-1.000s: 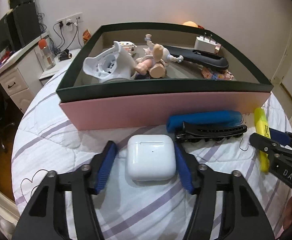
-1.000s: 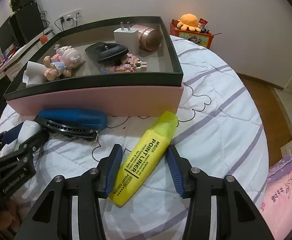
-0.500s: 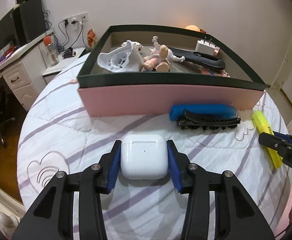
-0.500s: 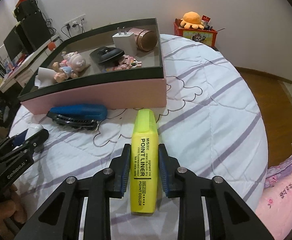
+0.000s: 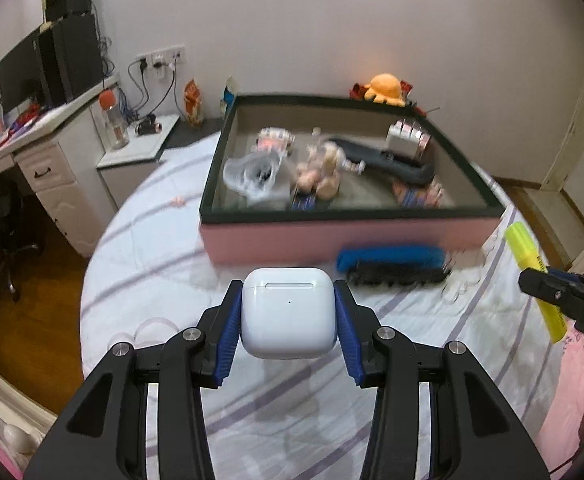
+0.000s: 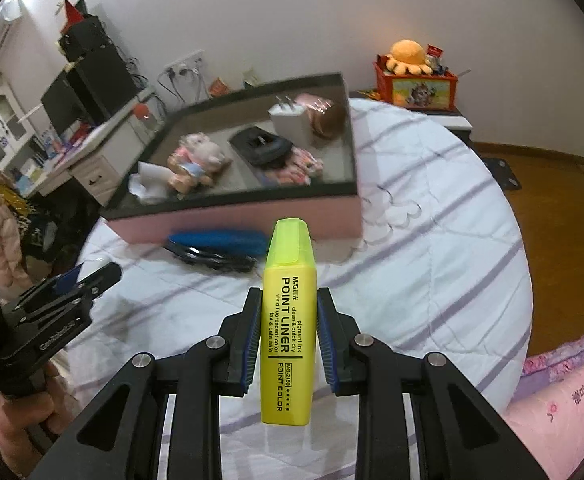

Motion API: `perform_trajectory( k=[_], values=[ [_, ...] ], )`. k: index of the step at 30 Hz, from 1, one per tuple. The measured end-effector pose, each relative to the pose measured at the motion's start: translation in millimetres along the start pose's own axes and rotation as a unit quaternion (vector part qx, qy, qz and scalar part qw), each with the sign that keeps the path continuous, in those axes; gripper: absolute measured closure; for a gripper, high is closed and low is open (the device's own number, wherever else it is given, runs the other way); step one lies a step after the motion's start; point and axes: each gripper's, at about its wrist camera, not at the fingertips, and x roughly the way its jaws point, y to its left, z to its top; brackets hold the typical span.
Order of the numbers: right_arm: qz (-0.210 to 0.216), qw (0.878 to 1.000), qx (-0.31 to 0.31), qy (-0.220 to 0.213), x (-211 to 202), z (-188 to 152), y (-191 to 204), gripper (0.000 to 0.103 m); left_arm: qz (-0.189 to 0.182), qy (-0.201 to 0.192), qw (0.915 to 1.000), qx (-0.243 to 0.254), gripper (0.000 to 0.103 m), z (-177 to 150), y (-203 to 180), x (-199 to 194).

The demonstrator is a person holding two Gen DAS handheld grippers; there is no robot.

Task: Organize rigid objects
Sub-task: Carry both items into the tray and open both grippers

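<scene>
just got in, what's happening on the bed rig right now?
A person is tidying loose items into the pink box on the bed. The left hand-held gripper is shut on a white earbud case, lifted clear of the bedspread. The right hand-held gripper clamps a yellow highlighter, also raised. A blue and black hair clip lies in front of the box. Toys and a charger already sit inside.

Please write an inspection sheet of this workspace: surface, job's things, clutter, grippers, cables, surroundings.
Surface: bed quilt, white with purple stripes.
Job's things: white earbud case and yellow highlighter, both gripped; pink box holding toys and a charger; blue hair clip on the quilt before it.
Clutter: nothing seen.
Grippers: left gripper shut on the case; right gripper shut on the highlighter.
Cables: cords hang from the wall socket.
Surroundings: desk, orange plush.
</scene>
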Motion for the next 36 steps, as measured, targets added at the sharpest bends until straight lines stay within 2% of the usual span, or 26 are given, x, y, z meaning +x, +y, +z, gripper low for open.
perform_trajectory(
  k=[4, 10, 16, 24, 29, 32, 33, 34, 35, 36],
  values=[
    [0.009, 1.0, -0.016, -0.018, -6.8, 20.4, 10.7, 0.077, -0.007, -0.02, 0.9998, 0.007, 0.059, 28.4, -3.6, -4.7],
    [0.006, 0.997, -0.052, -0.048, -6.1, 78.2, 27.9, 0.077, -0.02, -0.036, 0.9991, 0.015, 0.059, 79.1, -13.5, 7.5],
    [-0.003, 0.998, -0.054, -0.03, 29.1, 119.2, 21.5, 0.077, -0.036, -0.025, 0.9989, 0.019, 0.059, 111.9, -34.8, 44.2],
    [-0.014, 0.999, -0.033, 0.026, 89.0, 126.2, -4.8, 0.076, -0.044, 0.012, 0.9987, 0.021, 0.059, 118.2, -53.0, 97.0],
    [-0.013, 0.999, -0.032, 0.035, 100.4, 123.7, -10.2, 0.076, -0.037, 0.027, 0.9987, 0.022, 0.058, 113.5, -57.3, 109.2],
    [-0.016, 0.999, -0.035, 0.035, 101.4, 123.4, -12.1, 0.076, -0.035, 0.02, 0.999, 0.021, 0.037, 112.6, -57.1, 103.9],
    [-0.018, 0.999, -0.036, 0.036, 101.5, 123.2, -11.5, 0.075, -0.028, 0.015, 0.9993, 0.019, 0.021, 113.1, -56.6, 101.0],
    [-0.022, 0.998, -0.036, 0.038, 101.5, 123.8, -12.4, 0.07, -0.011, 0.005, 0.9998, 0.015, 0.014, 113.3, -54.6, 96.4],
    [-0.026, 0.998, -0.032, 0.036, 100.5, 124.1, -13.9, 0.066, -0.006, -0.002, 0.9999, 0.01, 0.012, 113.6, -51.5, 91.7],
    [-0.029, 0.999, -0.026, 0.031, 97.7, 124.1, -17.0, 0.054, -0.01, -0.005, 0.9999, 0.004, 0.009, 114.1, -47.8, 88.3]
  ],
)
